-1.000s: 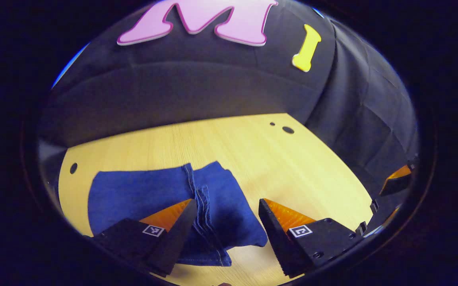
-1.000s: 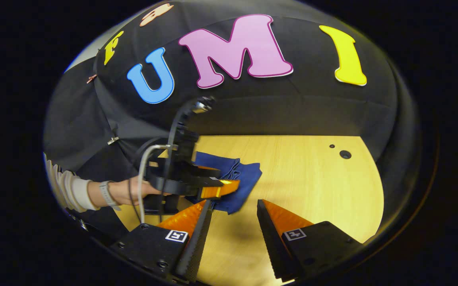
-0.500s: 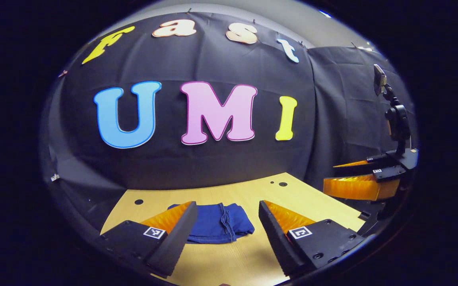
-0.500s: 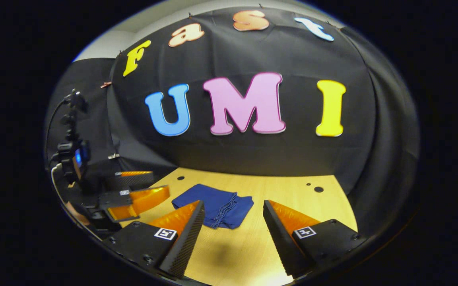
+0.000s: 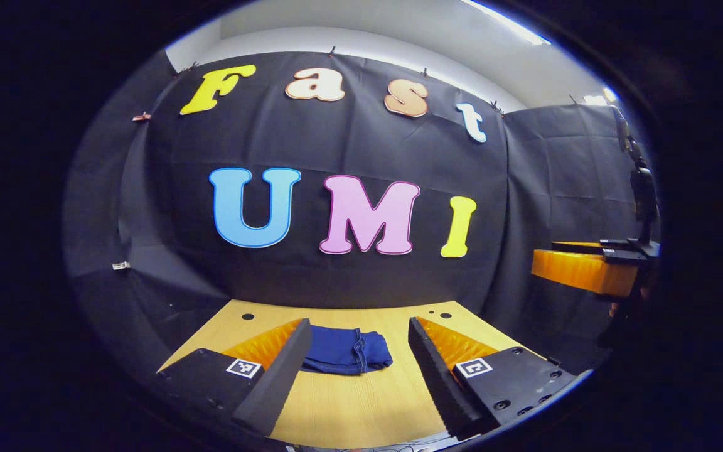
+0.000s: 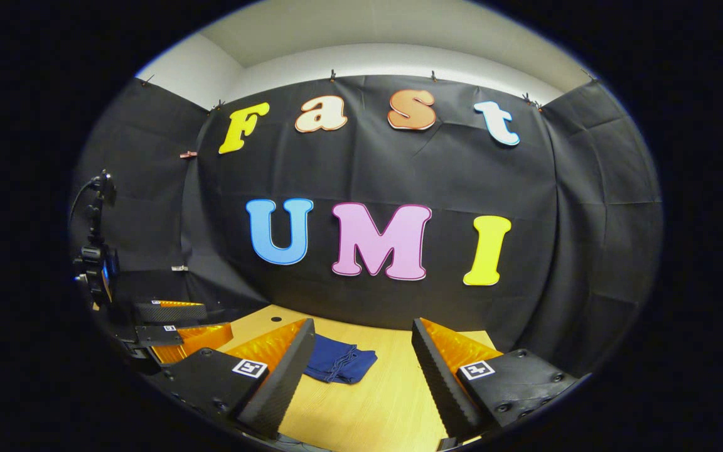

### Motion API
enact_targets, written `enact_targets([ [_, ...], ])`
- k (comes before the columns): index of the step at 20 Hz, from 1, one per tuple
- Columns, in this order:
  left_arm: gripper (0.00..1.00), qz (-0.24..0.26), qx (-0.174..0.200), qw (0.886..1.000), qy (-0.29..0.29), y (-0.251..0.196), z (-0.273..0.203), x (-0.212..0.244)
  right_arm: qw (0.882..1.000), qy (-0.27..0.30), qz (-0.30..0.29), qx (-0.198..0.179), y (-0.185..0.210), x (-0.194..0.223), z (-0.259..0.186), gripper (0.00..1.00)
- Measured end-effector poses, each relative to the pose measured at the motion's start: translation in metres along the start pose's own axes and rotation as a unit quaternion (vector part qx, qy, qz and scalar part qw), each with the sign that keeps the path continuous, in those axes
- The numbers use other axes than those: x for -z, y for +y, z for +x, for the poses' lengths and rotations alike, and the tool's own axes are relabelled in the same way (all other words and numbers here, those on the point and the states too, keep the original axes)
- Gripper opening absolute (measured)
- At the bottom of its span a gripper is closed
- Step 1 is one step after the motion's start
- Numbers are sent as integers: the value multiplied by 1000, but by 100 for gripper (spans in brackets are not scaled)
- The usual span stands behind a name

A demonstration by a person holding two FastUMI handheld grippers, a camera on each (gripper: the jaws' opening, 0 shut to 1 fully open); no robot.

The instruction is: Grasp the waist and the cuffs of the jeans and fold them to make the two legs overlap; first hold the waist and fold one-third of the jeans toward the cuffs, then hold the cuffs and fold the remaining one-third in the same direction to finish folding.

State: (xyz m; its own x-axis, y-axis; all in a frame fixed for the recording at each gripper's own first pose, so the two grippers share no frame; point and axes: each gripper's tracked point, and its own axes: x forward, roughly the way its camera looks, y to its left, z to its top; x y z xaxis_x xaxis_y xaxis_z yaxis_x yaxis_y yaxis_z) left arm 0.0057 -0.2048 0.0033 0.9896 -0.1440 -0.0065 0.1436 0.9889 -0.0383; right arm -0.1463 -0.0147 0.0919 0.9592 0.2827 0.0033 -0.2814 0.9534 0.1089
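While its 2 fingers stand wide apart with nothing between them, the left claw (image 5: 356,351) hangs above the near edge of the pale wooden counter (image 5: 349,408), level and facing the wall. Beyond its tips the folded blue denim jeans (image 5: 346,351) lie flat on the counter as a small bundle. The right claw (image 6: 361,358) is likewise spread and empty, with the jeans (image 6: 339,365) ahead, nearer its left finger. At the right edge of the left gripper view the right claw (image 5: 581,270) appears side-on; the right gripper view has the left claw (image 6: 179,329) at its lower left.
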Motion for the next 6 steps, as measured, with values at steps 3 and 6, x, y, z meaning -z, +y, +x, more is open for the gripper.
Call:
enact_targets([
  [3, 96, -12, -8, 1000, -18, -3, 2, -13, 1000, -9, -7, 6, -8, -2, -8, 96],
  [6, 96, 2, -16, 999, -31, -7, -5, -27, 1000, -3, 2, 6, -18, -2, -11, 94],
])
